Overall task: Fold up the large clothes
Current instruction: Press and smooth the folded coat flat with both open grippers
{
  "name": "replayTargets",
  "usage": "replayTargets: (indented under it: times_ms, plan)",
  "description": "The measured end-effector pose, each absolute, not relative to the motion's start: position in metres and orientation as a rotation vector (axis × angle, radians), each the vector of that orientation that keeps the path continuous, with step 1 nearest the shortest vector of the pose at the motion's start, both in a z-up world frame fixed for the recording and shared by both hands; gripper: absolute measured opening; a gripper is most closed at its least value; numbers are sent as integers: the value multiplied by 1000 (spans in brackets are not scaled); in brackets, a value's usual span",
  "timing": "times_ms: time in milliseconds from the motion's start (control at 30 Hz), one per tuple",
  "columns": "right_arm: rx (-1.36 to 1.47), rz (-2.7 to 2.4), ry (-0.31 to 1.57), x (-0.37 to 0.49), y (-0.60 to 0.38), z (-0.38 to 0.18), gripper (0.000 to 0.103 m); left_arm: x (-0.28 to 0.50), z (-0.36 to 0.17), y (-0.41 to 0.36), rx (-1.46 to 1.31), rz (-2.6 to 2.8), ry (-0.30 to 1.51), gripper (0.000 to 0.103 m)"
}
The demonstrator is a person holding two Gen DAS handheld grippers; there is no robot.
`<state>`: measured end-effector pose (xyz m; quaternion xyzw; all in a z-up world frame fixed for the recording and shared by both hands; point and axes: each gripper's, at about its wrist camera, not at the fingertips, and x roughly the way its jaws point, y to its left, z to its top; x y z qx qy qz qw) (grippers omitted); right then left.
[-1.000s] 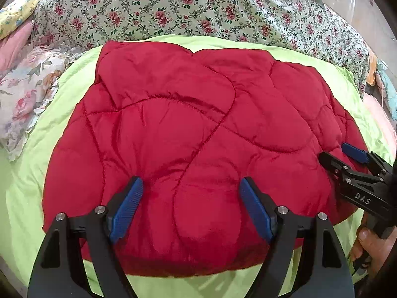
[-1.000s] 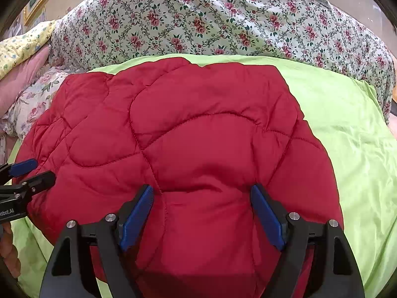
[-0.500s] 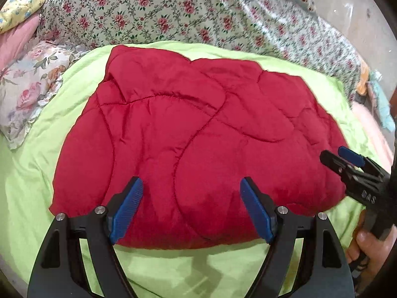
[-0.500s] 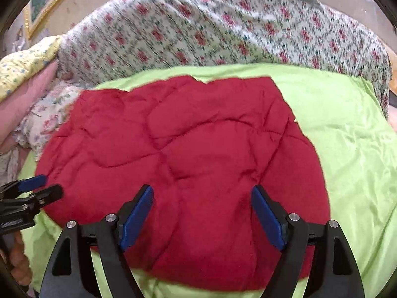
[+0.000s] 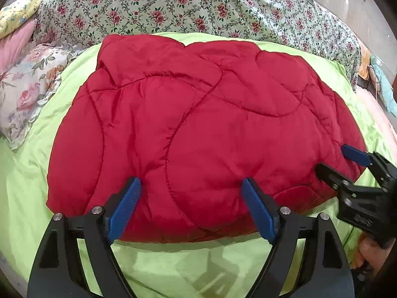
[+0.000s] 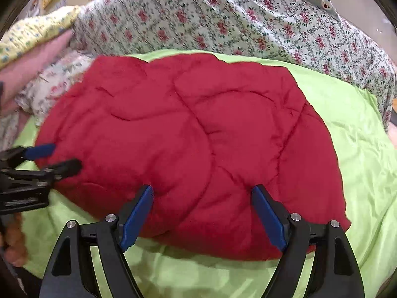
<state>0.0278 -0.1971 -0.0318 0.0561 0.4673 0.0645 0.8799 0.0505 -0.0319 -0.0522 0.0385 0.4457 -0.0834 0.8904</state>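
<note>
A folded red quilted garment [image 5: 198,129] lies in a thick pad on the lime green bed cover [image 5: 173,268]; it also shows in the right wrist view [image 6: 193,144]. My left gripper [image 5: 191,196] is open and empty, its blue pads over the garment's near edge. My right gripper [image 6: 202,203] is open and empty over the near edge further right. Each gripper shows in the other's view: the right gripper [image 5: 345,161] at the garment's right end, the left gripper [image 6: 54,156] at its left end.
A floral quilt [image 5: 198,7] is heaped along the far side of the bed. A flowered pillow [image 5: 27,87] and pink and yellow bedding [image 5: 15,37] lie at the far left. Green cover [image 6: 359,136] stretches to the right of the garment.
Both grippers have pulled back toward me from over the garment. The garment's near edge and the green cover in front of it now show. Both stay open.
</note>
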Motion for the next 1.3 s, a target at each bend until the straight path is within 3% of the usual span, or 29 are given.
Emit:
replayTargets:
  times_ms: [200,333,633,900,1300]
  plan:
    - [159,83,988,41,-219,-45,85,41,-34,-30,55,-198,912,84]
    - [185,86,988,42,-224,-49,85,52,-51,-30,95,-130,953,84]
    - [197,91,971,34,-221,-52,86,63,-67,-32,112,-114,946,95]
    - [226,104,931,34,-227,-23,85,65,-67,-32,107,-119,947,96]
    - [199,98,974,56,-226,-53,91,67,-68,-34,113,-118,938,99]
